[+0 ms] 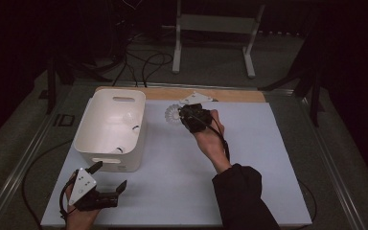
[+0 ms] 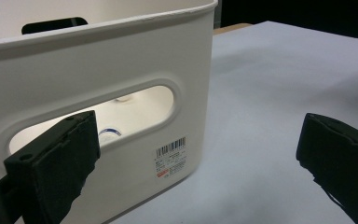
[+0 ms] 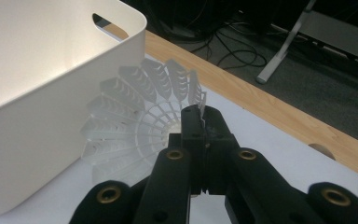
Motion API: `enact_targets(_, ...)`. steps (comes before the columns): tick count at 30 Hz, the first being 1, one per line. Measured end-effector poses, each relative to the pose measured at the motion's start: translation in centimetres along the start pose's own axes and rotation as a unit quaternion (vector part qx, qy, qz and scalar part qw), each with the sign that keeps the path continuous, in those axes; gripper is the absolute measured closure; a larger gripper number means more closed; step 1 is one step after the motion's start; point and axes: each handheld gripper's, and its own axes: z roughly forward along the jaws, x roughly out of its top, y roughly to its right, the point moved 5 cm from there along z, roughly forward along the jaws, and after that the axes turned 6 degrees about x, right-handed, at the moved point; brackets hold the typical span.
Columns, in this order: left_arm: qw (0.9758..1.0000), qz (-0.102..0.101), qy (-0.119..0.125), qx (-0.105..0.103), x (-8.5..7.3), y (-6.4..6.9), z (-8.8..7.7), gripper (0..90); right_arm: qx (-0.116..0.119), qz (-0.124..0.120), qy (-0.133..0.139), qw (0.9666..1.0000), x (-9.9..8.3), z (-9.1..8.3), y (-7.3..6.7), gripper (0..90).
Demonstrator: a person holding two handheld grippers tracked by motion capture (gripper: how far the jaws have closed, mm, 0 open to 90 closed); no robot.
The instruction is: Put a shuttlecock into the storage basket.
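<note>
A white plastic shuttlecock (image 1: 171,114) (image 3: 130,121) hangs just right of the white bin (image 1: 84,132) (image 3: 37,121), near the table's far edge. My right gripper (image 1: 184,113) (image 3: 201,119) is shut on the rim of its skirt, which is pinched between the jaws. My left gripper (image 1: 109,176) (image 2: 196,154) stands open at the table's front left, just before the bin's near wall (image 2: 121,60), with nothing between its jaws. Pale shuttlecocks (image 1: 128,118) lie inside the bin. One with a blue band (image 2: 108,132) shows through the handle slot.
A white mat (image 1: 249,158) covers the table, with a wooden strip (image 1: 239,95) along its far edge. A white metal stand (image 1: 215,28) and cables (image 1: 143,62) lie on the floor beyond. A barcode label (image 2: 171,157) is stuck on the bin's near wall.
</note>
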Motion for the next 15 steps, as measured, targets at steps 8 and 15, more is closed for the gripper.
enact_targets(8, 1.0, 0.0, 0.0, 0.0, 0.01, 0.0, -0.01, 0.3, 0.005, -0.001, 0.004, 1.0, 0.36, 0.02, -0.42, 89.2)
enact_targets(15, 1.0, 0.0, 0.0, -0.001, 0.0, 0.01, 0.0, 0.3, 0.009, -0.004, 0.005, 0.9999, 0.59, 0.05, -0.75, 89.1)
